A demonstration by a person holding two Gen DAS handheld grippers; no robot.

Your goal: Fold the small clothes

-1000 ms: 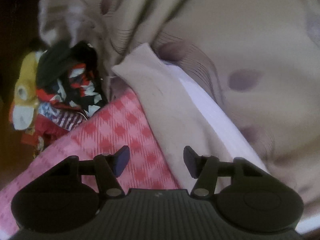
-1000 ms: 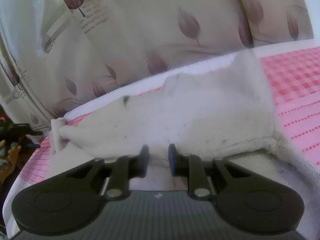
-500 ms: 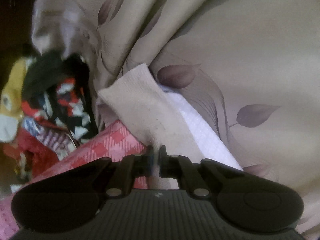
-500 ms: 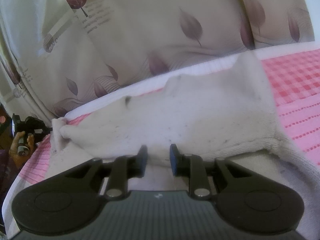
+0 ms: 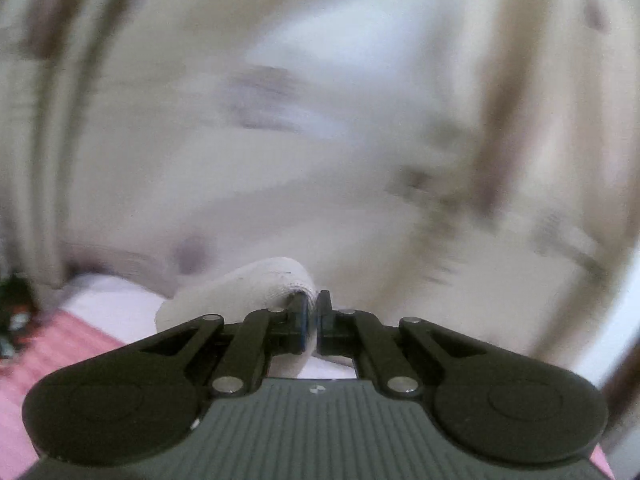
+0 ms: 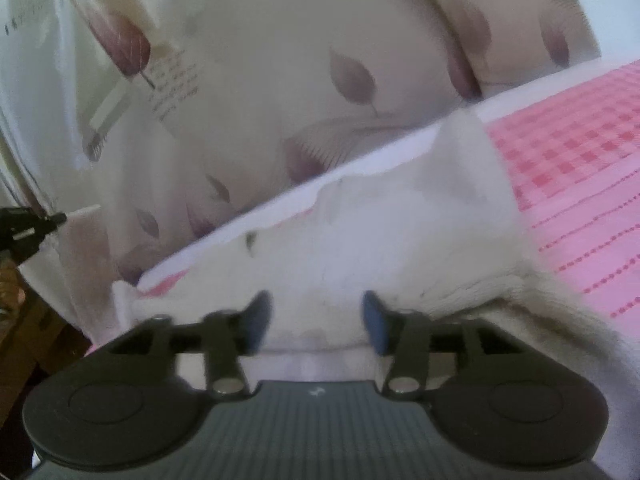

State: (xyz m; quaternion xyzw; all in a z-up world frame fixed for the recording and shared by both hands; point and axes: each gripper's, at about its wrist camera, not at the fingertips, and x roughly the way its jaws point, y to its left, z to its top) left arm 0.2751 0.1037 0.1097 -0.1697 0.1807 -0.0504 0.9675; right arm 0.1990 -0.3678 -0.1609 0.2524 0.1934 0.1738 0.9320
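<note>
Pink checked bedding [image 6: 568, 152] covers the work surface, bordered by a white sheet edge [image 6: 280, 212] and backed by a cream curtain [image 6: 280, 60] printed with purple leaves.

Task item: one off-white knitted garment [image 6: 400, 232]. In the right wrist view it lies flat on the bedding, its far edge along the white border, with faint dark specks on the fabric and a ribbed, fuzzy hem towards the right. What kind of garment it is cannot be told.

Right gripper [image 6: 316, 320]: jaws apart, with the near edge of the garment lying between and below them; the pads do not press on it. The jaws have just been opening. They stood narrow half a second ago.

Left gripper [image 5: 312, 316]: jaws together, clamped on a bunched corner of the same off-white fabric, which bulges up over the left finger [image 5: 298, 320]. The left wrist view is heavily motion-blurred (background detail is unreliable). A second ago these jaws were apart above the flat garment; half a second ago they had closed low on its edge. The clothes pile that was then in plain view at left is now reduced to a dark blurred patch [image 5: 16, 312] at the frame edge.

Containers: cannot tell; no frame shows one clearly.
</note>
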